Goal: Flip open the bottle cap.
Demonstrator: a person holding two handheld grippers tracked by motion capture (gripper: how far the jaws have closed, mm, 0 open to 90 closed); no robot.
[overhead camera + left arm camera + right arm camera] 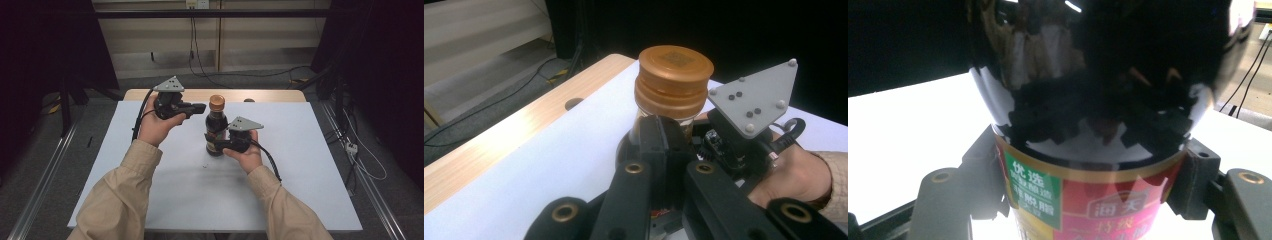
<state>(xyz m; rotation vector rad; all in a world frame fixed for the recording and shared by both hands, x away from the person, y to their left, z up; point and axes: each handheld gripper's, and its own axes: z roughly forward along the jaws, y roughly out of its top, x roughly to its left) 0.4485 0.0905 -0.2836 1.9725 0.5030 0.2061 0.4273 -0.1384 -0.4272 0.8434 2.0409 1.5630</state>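
Dark sauce bottle (216, 131), upright on the white table (300, 165), near its middle toward the far side; copper-coloured cap (216, 102) on top; red and green label (1083, 205) around the lower body. Right gripper (223, 145), held in the person's right hand (247, 156); jaws pinching the bottle at the label, one on each side. Left gripper (198, 107), held in the left hand (157, 125), raised beside the bottle at cap height, just short of the neck; jaws pressed together with nothing between them. Wooden edge (270, 95) along the far side of the table; cables (200, 65) on the floor beyond.
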